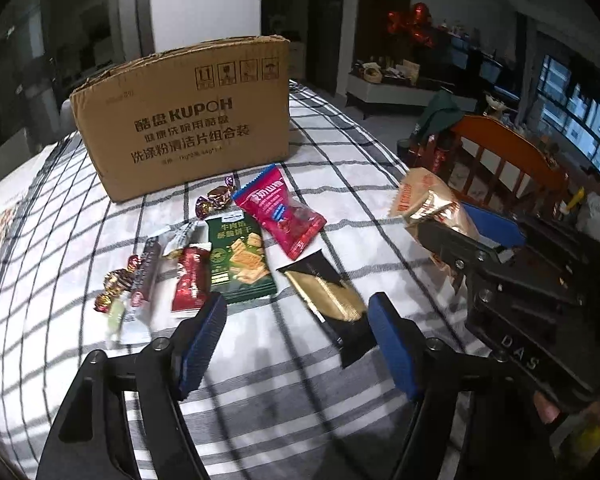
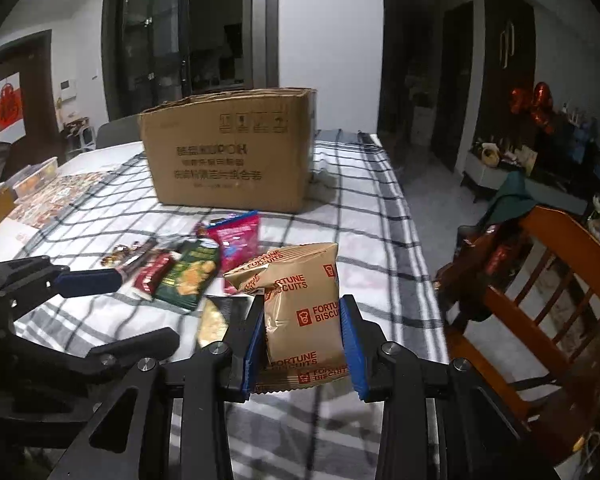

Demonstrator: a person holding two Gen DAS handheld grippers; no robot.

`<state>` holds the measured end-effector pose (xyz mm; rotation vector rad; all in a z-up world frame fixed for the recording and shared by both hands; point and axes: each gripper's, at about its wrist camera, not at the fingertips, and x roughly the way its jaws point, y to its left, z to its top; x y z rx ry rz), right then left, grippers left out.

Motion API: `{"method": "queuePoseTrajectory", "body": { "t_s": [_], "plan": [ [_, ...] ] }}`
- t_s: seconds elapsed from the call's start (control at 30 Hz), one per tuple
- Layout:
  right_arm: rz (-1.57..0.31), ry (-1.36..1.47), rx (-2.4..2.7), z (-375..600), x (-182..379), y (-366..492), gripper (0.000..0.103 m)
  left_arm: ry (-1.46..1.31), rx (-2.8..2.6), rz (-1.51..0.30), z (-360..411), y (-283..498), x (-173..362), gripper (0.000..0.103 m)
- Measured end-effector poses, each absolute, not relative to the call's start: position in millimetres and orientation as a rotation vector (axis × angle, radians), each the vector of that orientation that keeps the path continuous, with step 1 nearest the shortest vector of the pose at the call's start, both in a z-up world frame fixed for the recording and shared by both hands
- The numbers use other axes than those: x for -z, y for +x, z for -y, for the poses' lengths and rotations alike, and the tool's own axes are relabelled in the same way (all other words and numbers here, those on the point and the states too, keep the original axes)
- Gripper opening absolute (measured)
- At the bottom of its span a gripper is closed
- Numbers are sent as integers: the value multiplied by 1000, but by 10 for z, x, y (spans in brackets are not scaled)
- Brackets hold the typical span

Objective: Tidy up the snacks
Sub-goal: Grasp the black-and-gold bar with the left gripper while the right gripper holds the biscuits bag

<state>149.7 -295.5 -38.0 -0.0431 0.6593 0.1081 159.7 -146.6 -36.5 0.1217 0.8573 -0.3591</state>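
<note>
The right hand-held gripper (image 2: pixel 302 336) pinches a gold biscuit packet (image 2: pixel 300 300) lifted in front of the cardboard box (image 2: pixel 228 152) — the left hand-held gripper (image 1: pixel 296 344) spread, empty — while about ten snacks (image 1: pixel 240 256) lie before the box, so sorting looks barely begun.

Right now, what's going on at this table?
A person is sorting snacks with two handheld grippers. The right gripper is shut on a gold Fortune Biscuits bag, lifted off the checked tablecloth. The left gripper is open above a black-and-gold packet. More snacks lie before a cardboard box.
</note>
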Motion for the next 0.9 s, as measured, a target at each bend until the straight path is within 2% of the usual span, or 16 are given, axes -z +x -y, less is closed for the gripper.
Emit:
{"method": "queuePoseTrajectory", "body": {
  "t_s": [0.07,0.27,0.83,0.9],
  "plan": [
    [-658,-18,-105,3030,395,1501,37,97,345,-872,1519,1623,396,70],
    [-663,32,-85,3216,441,1537,37,88,270,-890,1699,1666,540,59],
    [-706,114,-131,3391,618,1625,37,111,131,-907,1944,1744,741,56],
    [-713,119,-141,3379,636,1630,37,109,129,-914,1960,1759,771,51]
  ]
}}
